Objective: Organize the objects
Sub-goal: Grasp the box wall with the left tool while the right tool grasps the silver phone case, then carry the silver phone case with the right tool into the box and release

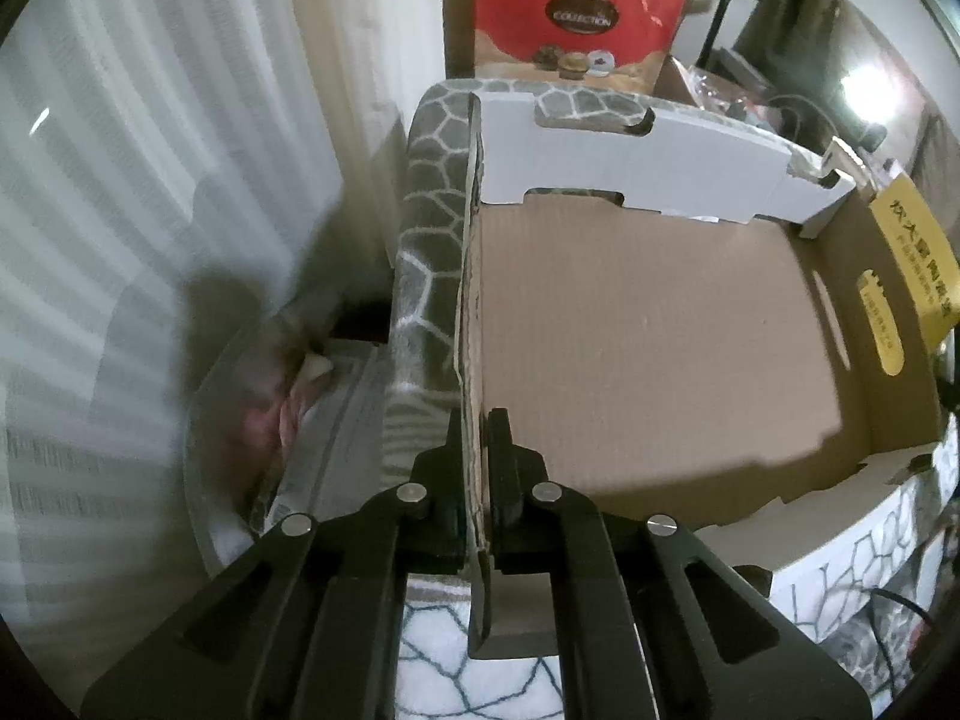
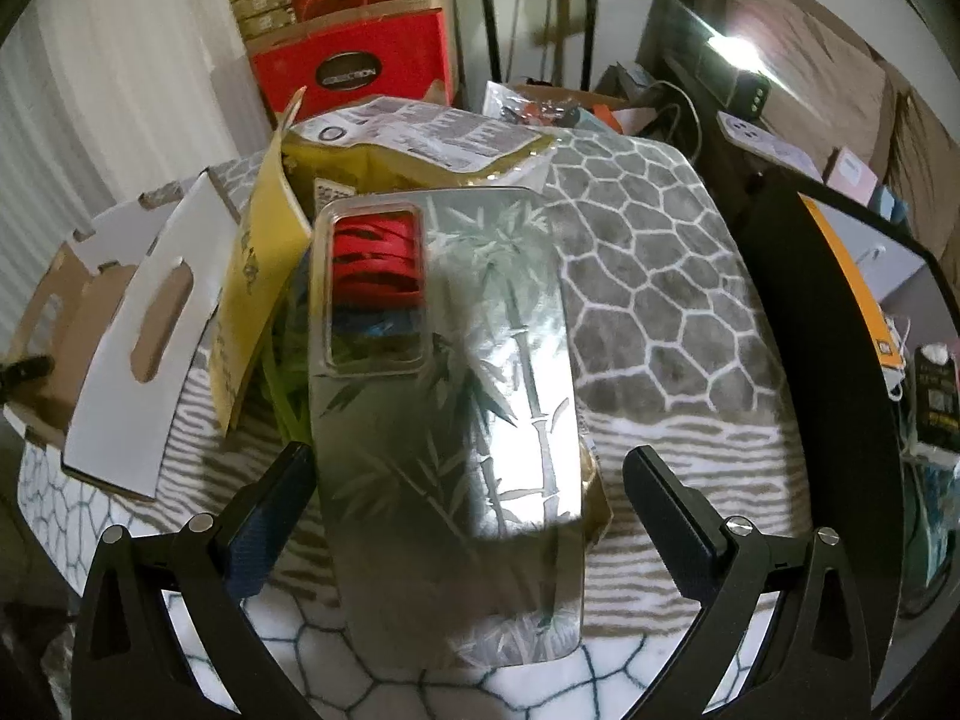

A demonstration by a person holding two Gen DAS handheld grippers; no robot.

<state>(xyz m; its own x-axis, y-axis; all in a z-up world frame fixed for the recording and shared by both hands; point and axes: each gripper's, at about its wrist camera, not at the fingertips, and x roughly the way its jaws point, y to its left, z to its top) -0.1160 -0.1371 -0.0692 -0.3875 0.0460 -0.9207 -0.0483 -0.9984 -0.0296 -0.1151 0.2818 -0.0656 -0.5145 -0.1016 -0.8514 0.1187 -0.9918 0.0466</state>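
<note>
Pale pleated curtain [image 1: 150, 180] to my left, grey hexagon-patterned blanket [image 2: 648, 276] covering the surface before me, stacked red cartons [image 2: 354, 60] against the far wall, bright lamp glare [image 2: 735, 51] on what may be a headboard, dim room overall.

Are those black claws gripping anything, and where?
The left gripper pinches the cardboard box by its side wall's top edge. The right gripper is open, holding nothing.
</note>
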